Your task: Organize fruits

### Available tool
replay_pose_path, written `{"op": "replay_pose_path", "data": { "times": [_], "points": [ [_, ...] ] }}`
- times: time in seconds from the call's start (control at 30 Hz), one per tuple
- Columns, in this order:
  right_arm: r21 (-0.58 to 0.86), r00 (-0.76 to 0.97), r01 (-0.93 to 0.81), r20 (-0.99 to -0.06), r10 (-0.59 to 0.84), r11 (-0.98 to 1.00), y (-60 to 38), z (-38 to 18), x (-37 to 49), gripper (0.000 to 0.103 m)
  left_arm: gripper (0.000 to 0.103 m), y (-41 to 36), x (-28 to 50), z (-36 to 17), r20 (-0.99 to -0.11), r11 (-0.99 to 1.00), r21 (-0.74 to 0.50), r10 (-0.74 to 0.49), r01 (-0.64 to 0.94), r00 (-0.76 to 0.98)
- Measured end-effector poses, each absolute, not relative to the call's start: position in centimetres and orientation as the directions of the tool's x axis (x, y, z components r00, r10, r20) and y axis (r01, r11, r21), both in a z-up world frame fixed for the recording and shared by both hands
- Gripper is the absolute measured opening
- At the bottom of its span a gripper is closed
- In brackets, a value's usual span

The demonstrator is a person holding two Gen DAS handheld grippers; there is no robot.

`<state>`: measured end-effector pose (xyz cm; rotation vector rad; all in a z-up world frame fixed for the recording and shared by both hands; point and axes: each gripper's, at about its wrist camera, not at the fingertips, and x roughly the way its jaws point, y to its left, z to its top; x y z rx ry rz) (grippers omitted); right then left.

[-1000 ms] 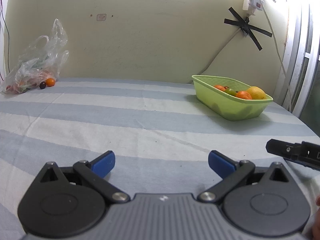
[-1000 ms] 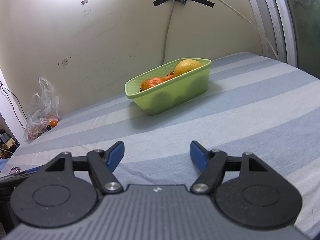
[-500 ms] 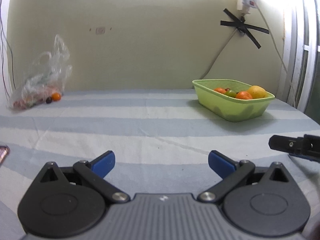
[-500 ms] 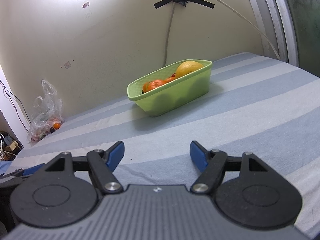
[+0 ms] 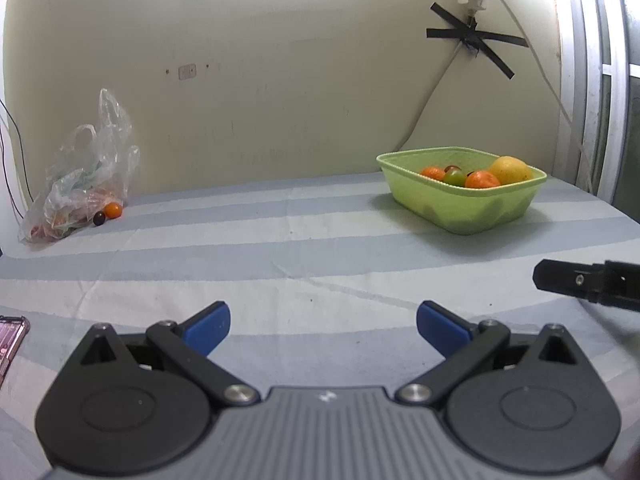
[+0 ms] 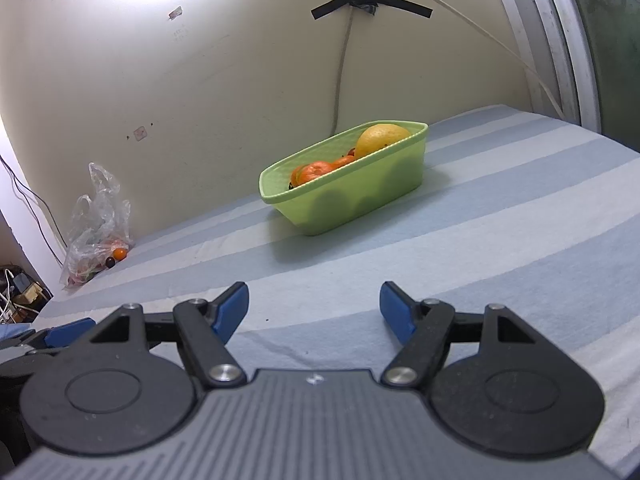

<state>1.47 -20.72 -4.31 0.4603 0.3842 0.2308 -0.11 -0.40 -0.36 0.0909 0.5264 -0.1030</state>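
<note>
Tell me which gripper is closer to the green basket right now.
Right. The right gripper faces the green basket across a short strip of sheet, while the left gripper sits farther back, with the basket off to its right.

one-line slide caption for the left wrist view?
Open left hand-held gripper over striped sheet, facing green basket of fruit and plastic bag by the wall.
</note>
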Motion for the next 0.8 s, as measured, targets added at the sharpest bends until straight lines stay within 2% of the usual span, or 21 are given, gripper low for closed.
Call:
{"op": "replay_pose_path", "data": {
  "times": [0.2,0.8],
  "points": [
    [0.431,0.908,-0.135,-0.306,0.285,0.892,-20.1,-4.2,1.3,0.074,0.103,-0.4,1.0,-1.2,-0.559,0.993,0.051,-0.059,0.105,0.827],
    [0.429,0.911,-0.134,-0.301,0.281,0.894,-20.0,-4.2,1.2,0.074,0.103,-0.6,1.1,-1.6,-0.574,0.991,0.089,-0.027,0.096,0.818]
  ]
}}
